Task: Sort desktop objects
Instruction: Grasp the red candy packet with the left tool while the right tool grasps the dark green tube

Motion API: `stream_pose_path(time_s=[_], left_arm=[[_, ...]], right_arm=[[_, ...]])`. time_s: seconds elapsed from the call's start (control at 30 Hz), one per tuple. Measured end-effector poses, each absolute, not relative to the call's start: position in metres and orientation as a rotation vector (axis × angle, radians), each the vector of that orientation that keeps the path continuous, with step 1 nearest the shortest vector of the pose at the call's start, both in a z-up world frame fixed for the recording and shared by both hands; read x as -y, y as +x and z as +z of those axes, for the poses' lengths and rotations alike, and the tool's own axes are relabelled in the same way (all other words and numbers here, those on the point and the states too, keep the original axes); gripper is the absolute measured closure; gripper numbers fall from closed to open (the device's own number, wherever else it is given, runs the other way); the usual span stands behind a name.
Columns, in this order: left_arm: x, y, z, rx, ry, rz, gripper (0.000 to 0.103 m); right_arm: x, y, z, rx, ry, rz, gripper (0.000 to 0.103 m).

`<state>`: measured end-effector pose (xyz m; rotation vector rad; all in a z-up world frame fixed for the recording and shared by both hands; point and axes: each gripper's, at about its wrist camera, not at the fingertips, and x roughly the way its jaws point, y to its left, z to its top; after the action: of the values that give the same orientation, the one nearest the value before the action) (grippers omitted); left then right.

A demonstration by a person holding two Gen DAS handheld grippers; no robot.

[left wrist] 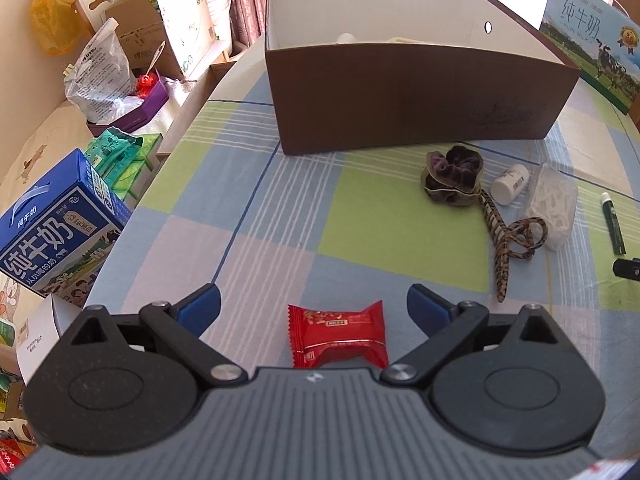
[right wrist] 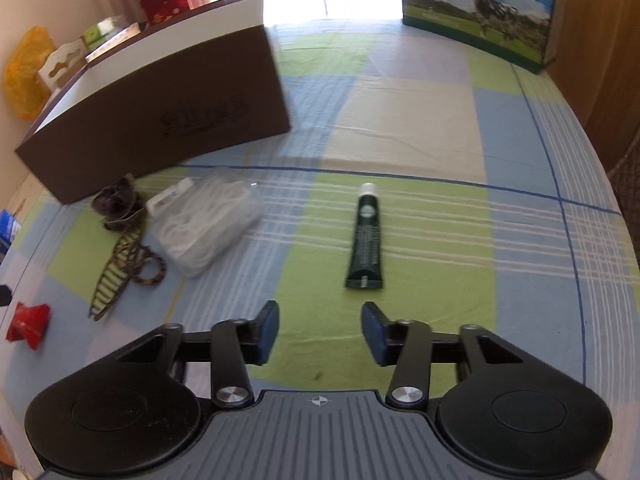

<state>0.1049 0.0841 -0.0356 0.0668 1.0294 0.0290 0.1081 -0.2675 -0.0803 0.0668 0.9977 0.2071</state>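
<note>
The left gripper [left wrist: 314,306] hangs low over the bench [left wrist: 280,208], which is covered in a checked cloth of blue, green and pale squares. Its blue-padded jaws stand wide apart, and a small red foil-wrapped sweet packet [left wrist: 338,334] lies flat on the cloth between them, touched by neither pad.

Beyond it stands a large open cardboard box, dark brown outside and white inside [left wrist: 400,96]. Just in front of the box's near wall lies a dark purple velvet scrunchie [left wrist: 454,178]. A leopard-patterned hair claw clip [left wrist: 508,240] reaches from the scrunchie toward the camera. Beside these lie a small white plastic bottle on its side [left wrist: 510,184] and a clear plastic case of white floss picks [left wrist: 554,206].

The right gripper [right wrist: 320,330] is tilted down at the cloth with its jaws partly open and nothing between them. A dark green squeeze tube with a white cap [right wrist: 365,240] lies just ahead of the fingertips, cap pointing away, clear of both pads. In this view the floss case [right wrist: 208,224] and the clip [right wrist: 120,268] sit to the left, with the brown box [right wrist: 160,112] behind them and the red packet [right wrist: 28,324] at the far left edge. A milk carton printed with a cow and green pasture [right wrist: 480,12] stands at the far end of the bench.
</note>
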Motion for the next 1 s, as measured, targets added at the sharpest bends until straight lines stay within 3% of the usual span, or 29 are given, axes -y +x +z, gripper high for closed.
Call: stream_pose_path(time_s=[0.23, 0.6, 0.73, 1.0], left_arm=[[-0.085, 0.111, -0.041, -1.029, 0.066, 0.025, 0.005], [-0.082, 0.118, -0.048, -1.046, 0.080, -0.003, 0.005], [-0.082, 0.113, -0.050, -1.049, 0.082, -0.025, 0.006], [-0.086, 0.093, -0.055, -1.059, 0.083, -0.068, 0.007]], right_arm=[[0.284, 0.125, -0.087, -0.934, 0.047, 0.164, 0.072], [0.282, 0.164, -0.094, -0.888, 0.031, 0.175, 0.074], [0.281, 0.161, -0.094, -0.891, -0.013, 0.210, 0.089], [0.280, 0.133, -0.093, -0.915, -0.018, 0.260, 0.089]])
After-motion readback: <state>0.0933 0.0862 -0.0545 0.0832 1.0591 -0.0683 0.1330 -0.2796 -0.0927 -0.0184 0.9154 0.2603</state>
